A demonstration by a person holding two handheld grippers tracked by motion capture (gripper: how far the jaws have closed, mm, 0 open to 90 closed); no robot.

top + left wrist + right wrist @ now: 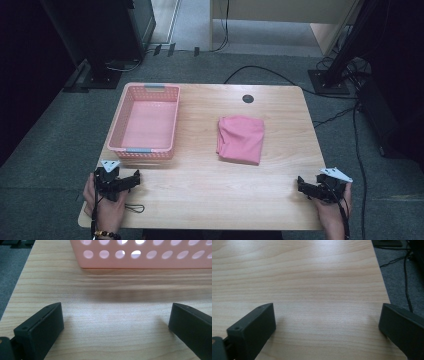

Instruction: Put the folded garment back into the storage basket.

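- Grey carpet is surrounding a wooden table (pixel 210 195), with a pink basket (pixel 145 150) sitting at ten o'clock and a folded pink cloth (pixel 241 139) lying near centre, toward two o'clock.
- Left gripper (pixel 131 181) is resting at seven o'clock, just before the basket, jaws spread wide and gripping nothing.
- Right gripper (pixel 303 183) is waiting at five o'clock, likewise released.
- Probably the cloth is heading for the basket; pinching one folded edge firmly would keep it from unfolding.

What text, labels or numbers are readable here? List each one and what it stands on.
None can be read. The pink perforated plastic basket, the folded pink cloth, the light wooden table and both black two-jaw grippers, left and right, bear no legible words, brands or numbers.
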